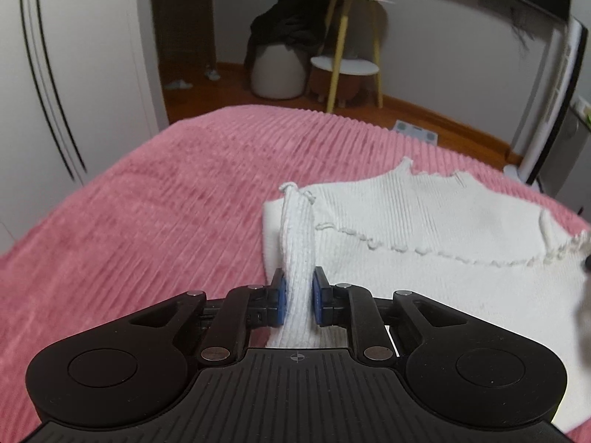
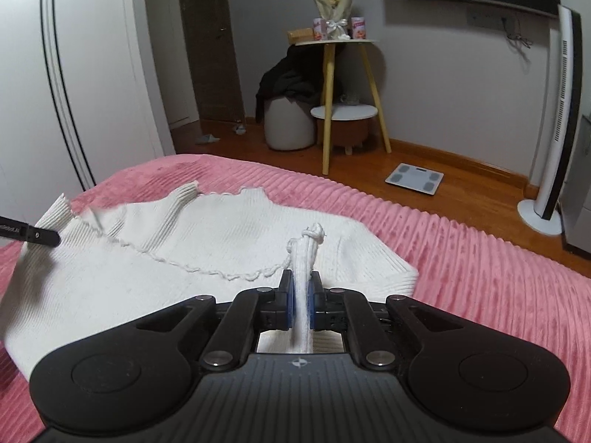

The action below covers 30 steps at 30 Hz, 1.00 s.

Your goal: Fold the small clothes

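A small white ribbed knit top (image 1: 424, 229) lies on the pink bedspread (image 1: 166, 192); its lower part is folded up, with a frilly hem running across it. My left gripper (image 1: 298, 293) is shut on a bunched fold of the top at its left side. My right gripper (image 2: 302, 297) is shut on another bunched fold of the top (image 2: 207, 236) at its right side. The tip of the left gripper (image 2: 33, 235) shows at the left edge of the right wrist view, against the cloth.
Beyond the bed's far edge is wooden floor with a yellow-legged side table (image 2: 340, 85), a white pouf with dark clothes (image 2: 288, 122), a bathroom scale (image 2: 413, 178) and a tower fan (image 2: 554, 129). A white wardrobe (image 2: 74, 74) stands left.
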{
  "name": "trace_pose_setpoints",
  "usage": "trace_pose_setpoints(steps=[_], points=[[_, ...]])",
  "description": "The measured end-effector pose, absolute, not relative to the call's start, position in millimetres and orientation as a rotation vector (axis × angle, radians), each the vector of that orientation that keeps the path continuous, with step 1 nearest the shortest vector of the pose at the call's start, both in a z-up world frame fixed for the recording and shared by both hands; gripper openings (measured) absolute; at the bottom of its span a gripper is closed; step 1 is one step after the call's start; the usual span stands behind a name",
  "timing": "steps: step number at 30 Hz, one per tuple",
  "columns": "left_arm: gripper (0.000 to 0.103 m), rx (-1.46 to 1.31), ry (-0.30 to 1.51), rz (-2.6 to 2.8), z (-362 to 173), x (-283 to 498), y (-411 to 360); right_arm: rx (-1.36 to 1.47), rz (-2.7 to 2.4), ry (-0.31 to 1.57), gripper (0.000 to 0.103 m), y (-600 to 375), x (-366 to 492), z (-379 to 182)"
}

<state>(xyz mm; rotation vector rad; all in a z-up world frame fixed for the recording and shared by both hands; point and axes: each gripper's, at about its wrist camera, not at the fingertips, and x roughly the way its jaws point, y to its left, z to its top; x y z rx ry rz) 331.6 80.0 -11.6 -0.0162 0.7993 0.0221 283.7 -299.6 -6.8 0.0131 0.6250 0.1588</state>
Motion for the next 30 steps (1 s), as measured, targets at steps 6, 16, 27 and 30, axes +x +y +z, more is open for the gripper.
trace_pose_setpoints(steps=[6, 16, 27, 30], points=[[0.016, -0.036, 0.751, 0.007, -0.7, 329.2, 79.3, -0.032, 0.156, 0.624, 0.006, -293.6, 281.2, -12.1], [0.018, -0.003, 0.563, 0.072, 38.6, 377.3, 62.6, -0.182, -0.038, 0.432, 0.006, -288.6, 330.3, 20.7], [0.080, 0.057, 0.696, 0.102, -9.1, 357.2, 45.2, -0.097, -0.031, 0.538, 0.031, -306.8, 296.4, 6.3], [0.081, 0.070, 0.748, 0.086, -19.8, 344.8, 41.6, -0.008, -0.012, 0.604, 0.031, -319.0, 258.4, -10.5]])
